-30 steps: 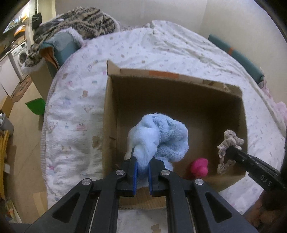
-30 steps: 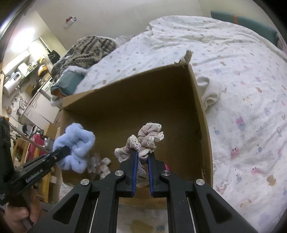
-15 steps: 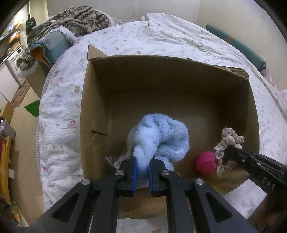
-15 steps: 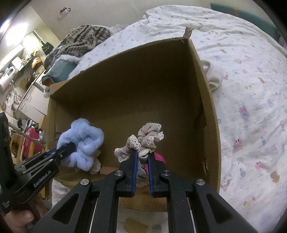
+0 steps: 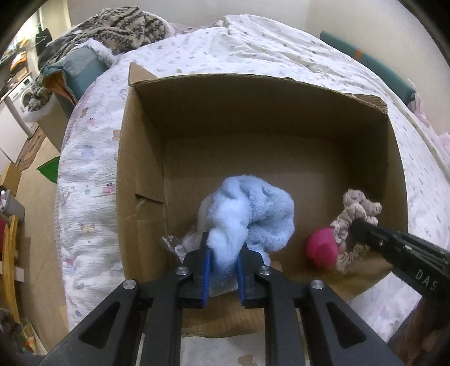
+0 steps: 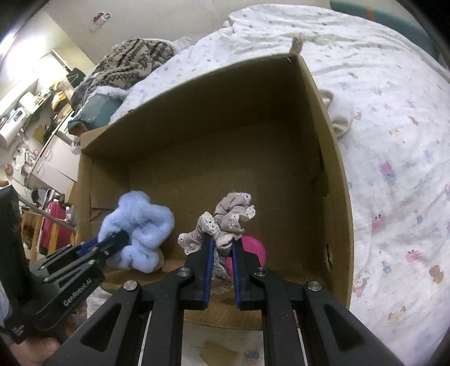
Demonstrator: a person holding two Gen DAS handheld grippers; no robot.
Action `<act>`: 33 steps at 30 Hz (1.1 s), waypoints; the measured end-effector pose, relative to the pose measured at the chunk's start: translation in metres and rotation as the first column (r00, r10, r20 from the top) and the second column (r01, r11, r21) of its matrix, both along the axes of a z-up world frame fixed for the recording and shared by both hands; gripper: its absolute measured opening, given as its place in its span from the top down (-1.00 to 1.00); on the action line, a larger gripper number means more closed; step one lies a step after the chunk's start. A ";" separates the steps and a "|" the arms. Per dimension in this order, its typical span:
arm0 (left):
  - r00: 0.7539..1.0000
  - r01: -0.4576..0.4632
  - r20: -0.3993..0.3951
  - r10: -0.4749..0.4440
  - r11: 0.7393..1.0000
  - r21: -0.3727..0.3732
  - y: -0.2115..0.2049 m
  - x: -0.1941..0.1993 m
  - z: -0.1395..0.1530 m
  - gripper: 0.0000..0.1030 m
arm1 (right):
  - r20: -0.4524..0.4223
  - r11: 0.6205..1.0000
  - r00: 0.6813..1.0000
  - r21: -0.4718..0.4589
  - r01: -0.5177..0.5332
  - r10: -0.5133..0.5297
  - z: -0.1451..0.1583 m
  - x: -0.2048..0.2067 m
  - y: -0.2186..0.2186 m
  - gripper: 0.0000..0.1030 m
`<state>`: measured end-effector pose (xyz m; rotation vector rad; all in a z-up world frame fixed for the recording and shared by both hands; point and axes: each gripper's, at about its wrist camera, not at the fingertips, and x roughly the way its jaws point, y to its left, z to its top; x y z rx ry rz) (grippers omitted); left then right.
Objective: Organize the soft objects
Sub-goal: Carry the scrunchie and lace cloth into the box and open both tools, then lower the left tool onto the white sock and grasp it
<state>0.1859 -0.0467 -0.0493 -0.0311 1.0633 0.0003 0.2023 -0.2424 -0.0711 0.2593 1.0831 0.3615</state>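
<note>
Two grippers, both loaded, both over the open cardboard box (image 5: 140,157) on the bed.

Left wrist view: my left gripper (image 5: 222,267) sits bottom centre, pads pinched on a fluffy blue scrunchie (image 5: 247,216) that bulges up above the fingertips, inside the box's near edge. Lower right of the frame: my right gripper (image 5: 357,225) comes in from the right edge, clamped on a beige lace-trimmed scrunchie (image 5: 357,208). A pink round thing (image 5: 322,247) lies on the box floor, just beside the beige scrunchie, partly behind it. Something pale and crinkly (image 5: 182,242) lies in the box's lower left corner; can't tell what. Printed bedspread (image 5: 90,174) all around the box; knitted blanket (image 5: 123,25) in the upper left.

Right wrist view: right gripper (image 6: 222,250) bottom centre, narrow, holding the beige scrunchie (image 6: 230,216). Pink thing (image 6: 253,250) peeks out behind the right finger. Left gripper (image 6: 118,239) enters from the lower left, holding the blue scrunchie (image 6: 140,233) near the box's left wall. White cloth (image 6: 340,118) lies on the bedspread (image 6: 393,140), against the box's (image 6: 334,157) right wall outside.
</note>
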 end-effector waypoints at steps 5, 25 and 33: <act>1.000 -0.005 -0.005 0.005 1.000 -0.015 0.004 -0.001 0.002 0.61 | 0.015 1.000 1.000 0.009 0.002 -0.002 0.003 -0.001 -0.002 0.75; 0.995 -0.067 0.083 0.063 0.997 0.048 0.012 -0.016 0.027 -0.34 | 0.035 0.996 0.997 0.064 0.069 -0.072 0.013 -0.007 -0.026 -0.30; 0.990 -0.108 0.101 0.101 0.992 0.058 0.022 -0.034 0.039 -0.34 | 0.045 0.995 0.995 0.062 0.083 -0.086 0.020 -0.017 -0.033 -0.30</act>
